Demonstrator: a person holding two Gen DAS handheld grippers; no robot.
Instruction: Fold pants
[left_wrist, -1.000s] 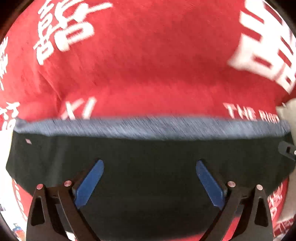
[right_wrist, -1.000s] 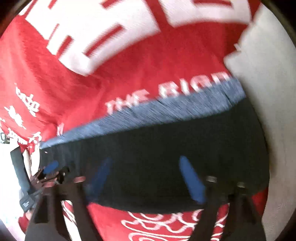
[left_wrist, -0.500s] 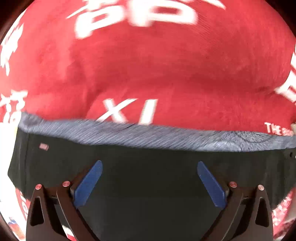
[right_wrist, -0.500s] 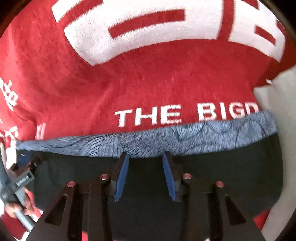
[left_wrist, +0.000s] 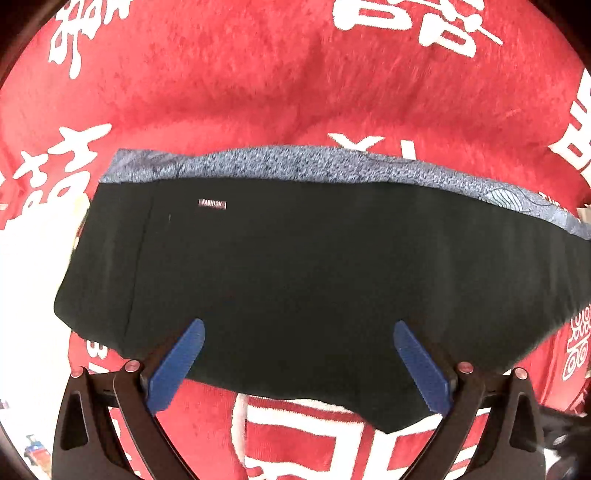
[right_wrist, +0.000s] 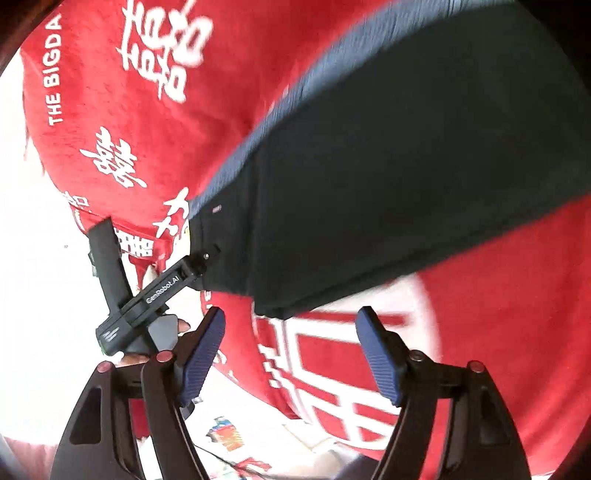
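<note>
Black pants (left_wrist: 295, 266) with a blue-grey patterned waistband (left_wrist: 295, 166) lie folded flat on a red blanket (left_wrist: 258, 74). A small label (left_wrist: 212, 204) shows near their left end. My left gripper (left_wrist: 298, 326) points almost straight down over the near half of the pants, open, its blue pads wide apart and holding nothing. In the right wrist view the pants (right_wrist: 388, 184) run up to the right. My right gripper (right_wrist: 291, 314) hovers over the blanket just off their near corner, its jaws opening with nothing between them. The left gripper's black body (right_wrist: 159, 291) sits at the pants' end, in a hand.
The red blanket (right_wrist: 129, 110) carries large white characters and lettering and has soft humps. A bright white surface (right_wrist: 37, 258) lies beyond its left edge. Some printed packets or papers (right_wrist: 225, 435) lie low in the right wrist view.
The left view has slid along the pants to their labelled left end. The right gripper narrowed at the waistband, then swung away, rolled, and widened off the pants' corner.
</note>
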